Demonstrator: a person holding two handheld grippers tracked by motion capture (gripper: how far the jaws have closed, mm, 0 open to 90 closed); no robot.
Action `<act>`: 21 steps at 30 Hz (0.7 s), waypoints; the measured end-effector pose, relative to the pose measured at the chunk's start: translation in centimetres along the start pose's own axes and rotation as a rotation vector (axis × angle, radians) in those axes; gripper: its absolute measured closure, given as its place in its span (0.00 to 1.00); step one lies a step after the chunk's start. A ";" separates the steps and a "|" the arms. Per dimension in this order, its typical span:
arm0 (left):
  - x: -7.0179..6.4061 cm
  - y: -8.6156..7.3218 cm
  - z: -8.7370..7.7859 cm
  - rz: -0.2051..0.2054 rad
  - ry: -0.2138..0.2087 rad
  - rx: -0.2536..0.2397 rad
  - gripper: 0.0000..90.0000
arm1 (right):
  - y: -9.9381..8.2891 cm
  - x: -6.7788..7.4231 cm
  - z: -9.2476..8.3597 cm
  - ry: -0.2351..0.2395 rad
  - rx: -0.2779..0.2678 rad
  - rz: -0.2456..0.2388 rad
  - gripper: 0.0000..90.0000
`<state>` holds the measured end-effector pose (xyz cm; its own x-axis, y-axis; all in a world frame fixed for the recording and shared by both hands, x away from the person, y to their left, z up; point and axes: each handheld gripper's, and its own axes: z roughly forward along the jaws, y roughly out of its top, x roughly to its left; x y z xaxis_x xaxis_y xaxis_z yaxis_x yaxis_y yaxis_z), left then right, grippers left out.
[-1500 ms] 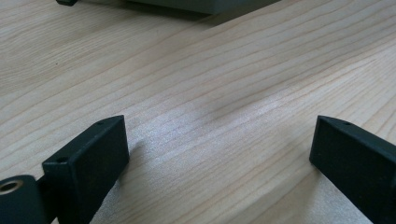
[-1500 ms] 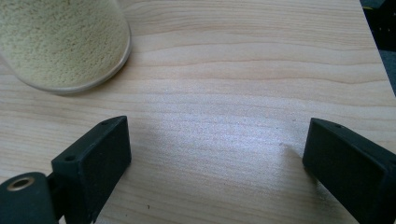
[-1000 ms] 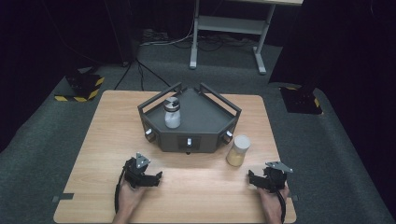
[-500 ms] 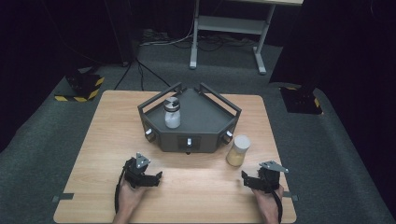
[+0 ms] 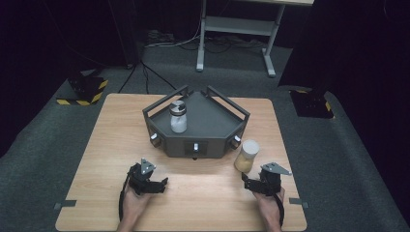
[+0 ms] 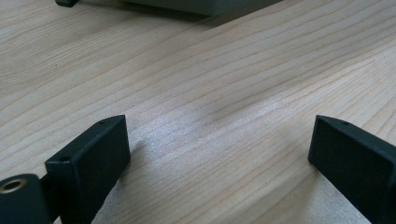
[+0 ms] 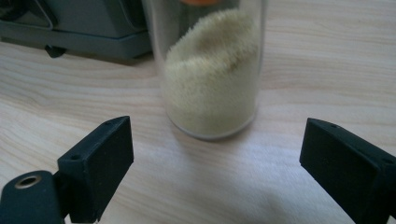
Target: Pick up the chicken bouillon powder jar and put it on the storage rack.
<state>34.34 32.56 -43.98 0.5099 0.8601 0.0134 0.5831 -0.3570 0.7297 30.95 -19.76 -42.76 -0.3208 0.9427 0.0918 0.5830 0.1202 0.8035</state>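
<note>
Right tool (image 7: 215,154) shifted nearer grain jar (image 7: 212,70), jaws just narrowing, empty

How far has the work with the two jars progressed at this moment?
Done: one jar stands on the grey stand. In hand: right gripper, open, faces the grain jar on the table, not gripping. Left: grasping and moving it. Left gripper is open, idle.

No text, label, brand or number can be read on anything in these pictures.
</note>
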 end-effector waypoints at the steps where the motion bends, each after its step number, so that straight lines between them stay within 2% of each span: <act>1: 0.0 0.0 0.0 0.000 0.000 0.000 0.06 | 0.1 0.1 0.1 0.001 -0.004 -0.001 0.11; 6: 0.0 0.0 0.0 -0.001 0.000 0.000 0.06 | 0.9 0.7 0.6 -0.007 -0.036 -0.010 0.13; 21: -0.1 0.0 0.0 -0.003 0.003 0.000 0.06 | 2.7 1.7 1.9 -0.033 -0.087 -0.006 0.23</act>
<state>34.29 32.49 -43.98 0.5060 0.8625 0.0132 0.5847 -0.3542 0.7298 33.42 -17.25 -41.52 -0.2991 0.9518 0.0684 0.5135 0.1001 0.8522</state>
